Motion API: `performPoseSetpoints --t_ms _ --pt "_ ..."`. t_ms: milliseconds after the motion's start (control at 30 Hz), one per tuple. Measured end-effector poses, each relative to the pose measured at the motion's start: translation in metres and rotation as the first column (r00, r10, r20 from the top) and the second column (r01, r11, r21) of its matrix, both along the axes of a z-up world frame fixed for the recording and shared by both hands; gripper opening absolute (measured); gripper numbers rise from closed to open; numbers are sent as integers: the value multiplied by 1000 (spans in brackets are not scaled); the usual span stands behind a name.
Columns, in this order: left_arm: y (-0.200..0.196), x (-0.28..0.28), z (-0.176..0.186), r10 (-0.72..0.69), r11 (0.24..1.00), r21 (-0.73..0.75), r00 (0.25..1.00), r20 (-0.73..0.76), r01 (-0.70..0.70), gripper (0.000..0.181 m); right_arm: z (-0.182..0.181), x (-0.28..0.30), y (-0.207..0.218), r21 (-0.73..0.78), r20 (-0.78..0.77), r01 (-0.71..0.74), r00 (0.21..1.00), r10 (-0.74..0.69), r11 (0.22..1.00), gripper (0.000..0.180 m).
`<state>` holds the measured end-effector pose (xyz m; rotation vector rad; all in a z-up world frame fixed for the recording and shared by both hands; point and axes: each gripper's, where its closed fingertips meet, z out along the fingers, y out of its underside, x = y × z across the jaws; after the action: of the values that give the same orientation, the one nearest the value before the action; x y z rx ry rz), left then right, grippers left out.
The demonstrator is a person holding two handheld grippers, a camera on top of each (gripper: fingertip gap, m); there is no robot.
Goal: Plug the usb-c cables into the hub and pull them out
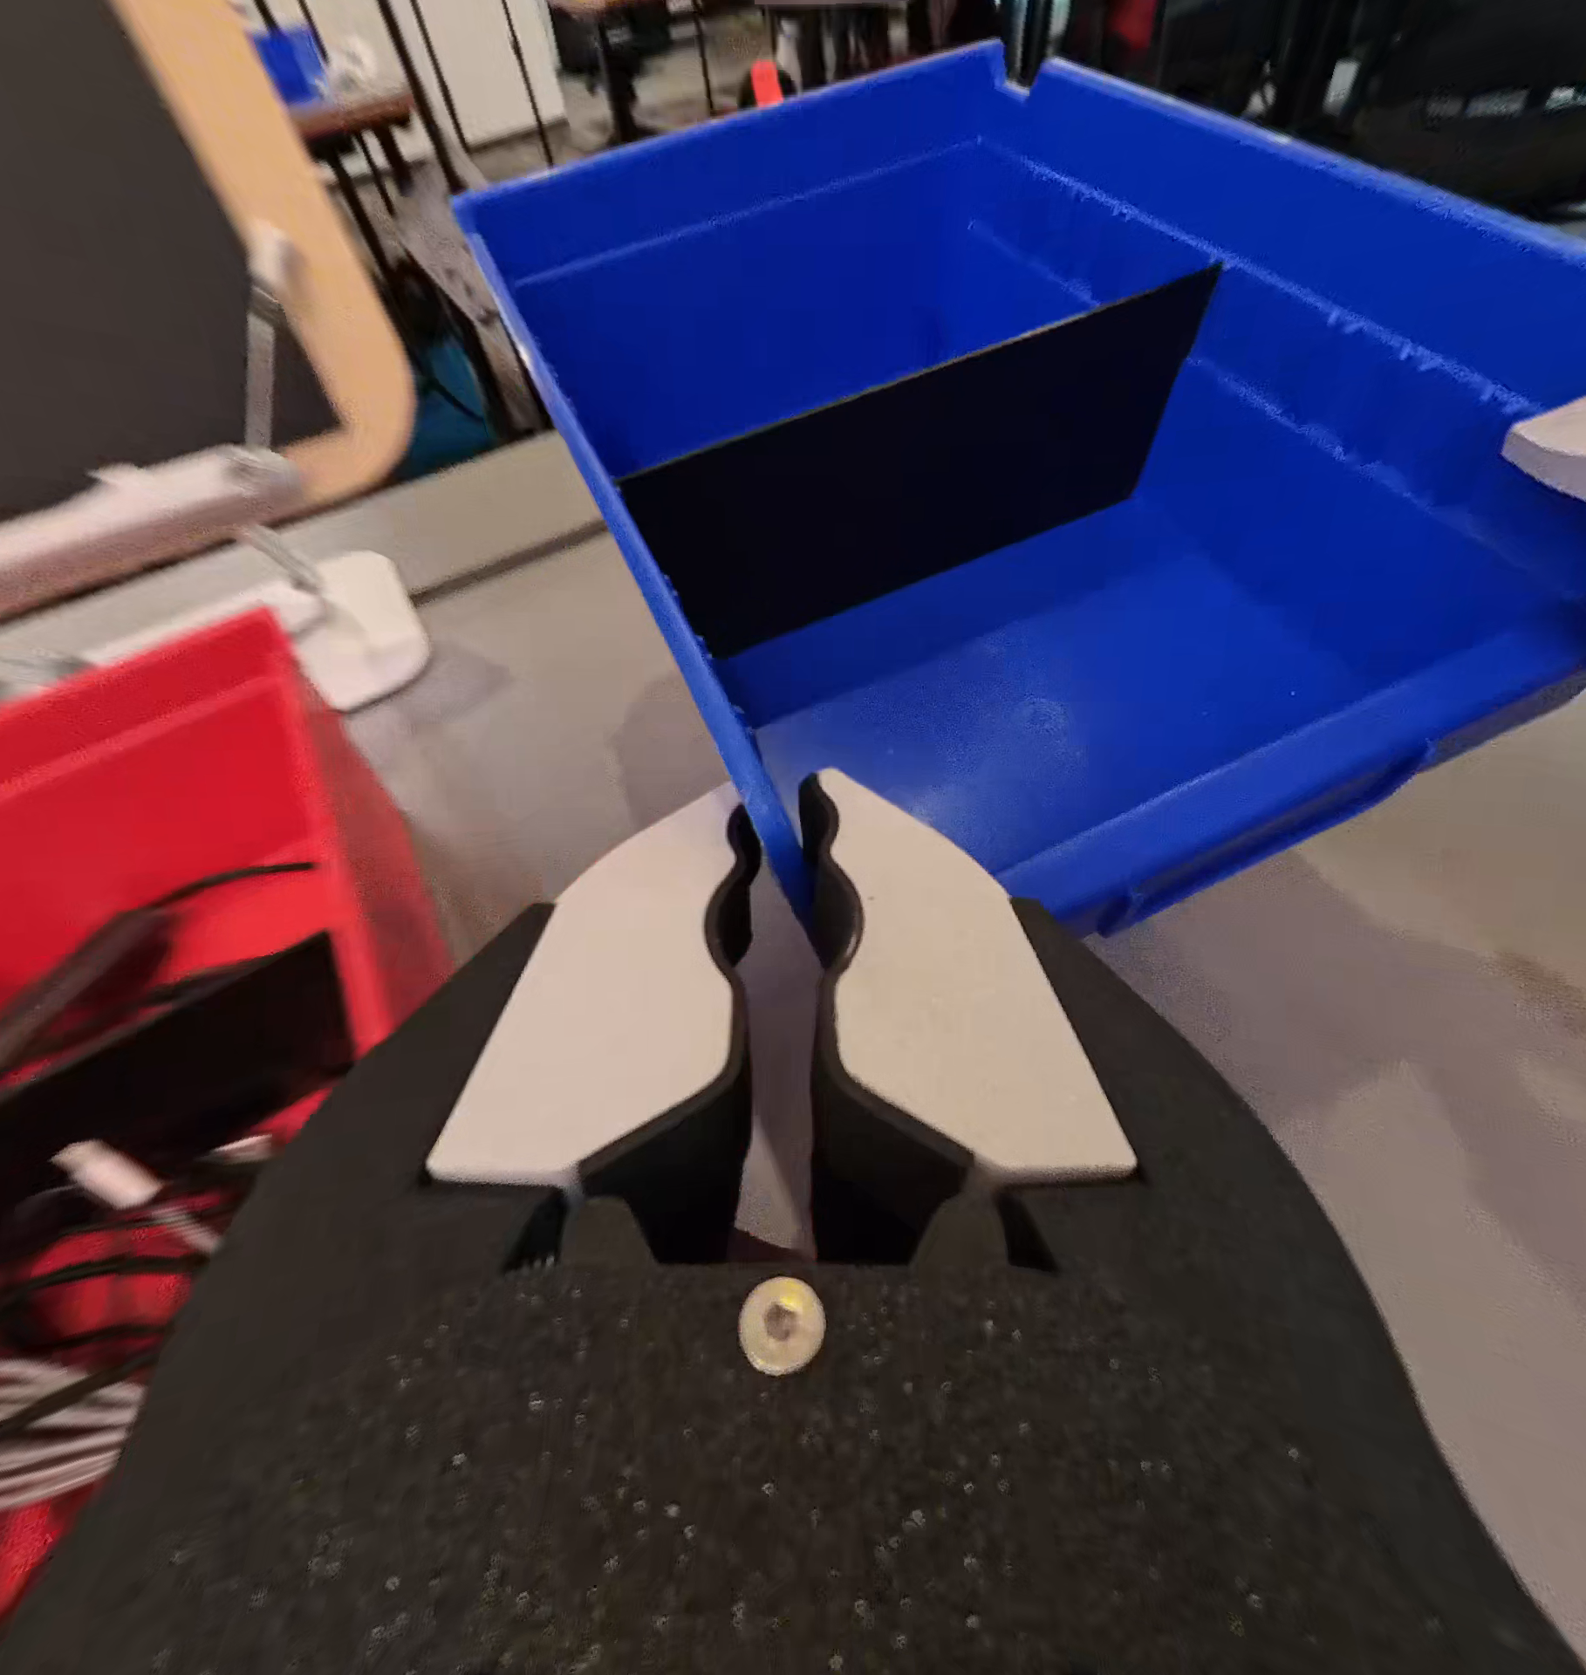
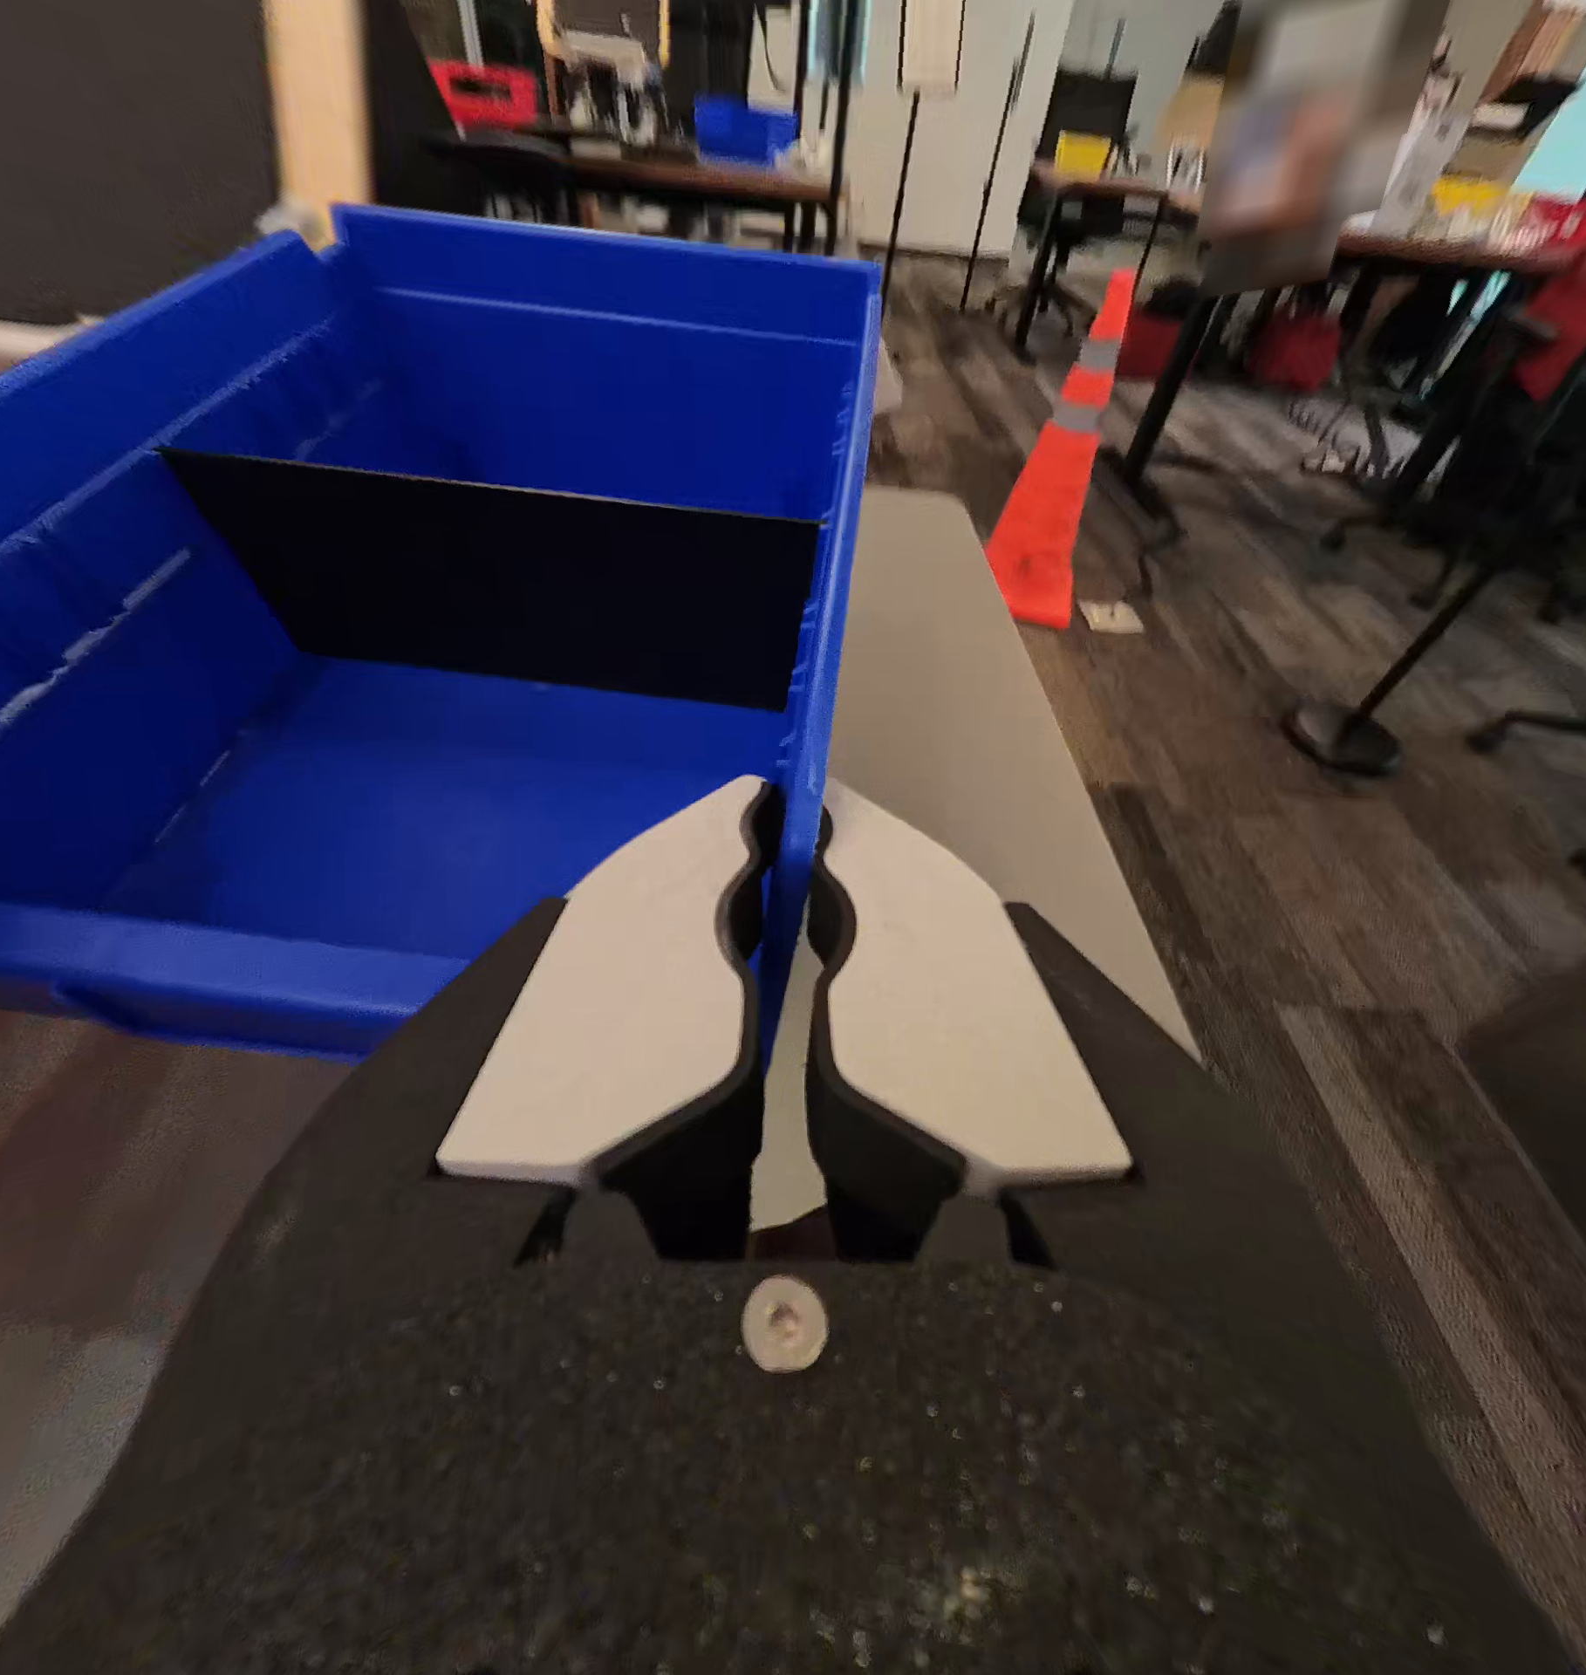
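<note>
Right now I hold the blue bin (image 1: 1088, 725) between both tools: my left gripper (image 1: 778, 843) has its fingers (image 1: 907, 979) closed narrow on the bin's left side wall, and my right gripper (image 2: 794, 843) is pinched the same way on the right side wall. The bin looks lifted and tipped above the grey counter (image 1: 1315, 1133), its long axis running away from me, with a black divider (image 1: 907, 471) set across it and nothing visible in either compartment.

The cables (image 1: 73, 1224) lie to my lower left, a dark and pale tangle in the red bin (image 1: 137, 816) just beside my left gripper, so the left is much the nearer. They are blurred; I cannot tell which way any plug points or how a cable's length runs. I cannot make out the hub with confidence. I judge the plugging not yet begun: the blue bin must be set down first.
</note>
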<state>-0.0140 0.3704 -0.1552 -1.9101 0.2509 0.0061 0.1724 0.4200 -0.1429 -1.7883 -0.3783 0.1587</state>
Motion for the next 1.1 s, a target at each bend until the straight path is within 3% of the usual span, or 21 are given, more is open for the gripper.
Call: performPoseSetpoints --t_ms 133,333,533,633,733,833,933,1000,1100 --pt "7 32 -43 -28 998 -59 1000 14 29 8 -39 31 6 -67 22 -2 1000 3 998 3" --pt "5 37 -66 -24 995 -92 999 32 27 10 -68 32 15 -107 -8 -52 999 52 993 4" --pt "-1 55 -64 -196 969 -112 963 183 219 19 -73 45 30 -151 -133 53 988 -74 987 11" --pt "-28 61 -47 -327 923 -100 895 303 371 23 -68 49 26 -173 -52 90 994 -100 981 21" --pt "-65 34 -13 -413 896 -10 842 347 444 26 -32 43 10 -61 82 115 991 -110 991 24" --pt "-98 -36 16 -378 926 104 883 279 364 27 16 -5 -14 78 141 18 990 -28 997 24" --pt "-121 -134 17 -179 980 116 964 194 159 27 42 -94 -49 128 117 -166 981 152 978 25" --pt "-132 -201 7 18 994 106 990 138 -33 30 38 -165 -78 114 37 -314 950 312 943 26" --pt "-147 -262 1 207 966 131 971 120 -222 32 -6 -256 -119 1 -65 -482 874 481 876 37"
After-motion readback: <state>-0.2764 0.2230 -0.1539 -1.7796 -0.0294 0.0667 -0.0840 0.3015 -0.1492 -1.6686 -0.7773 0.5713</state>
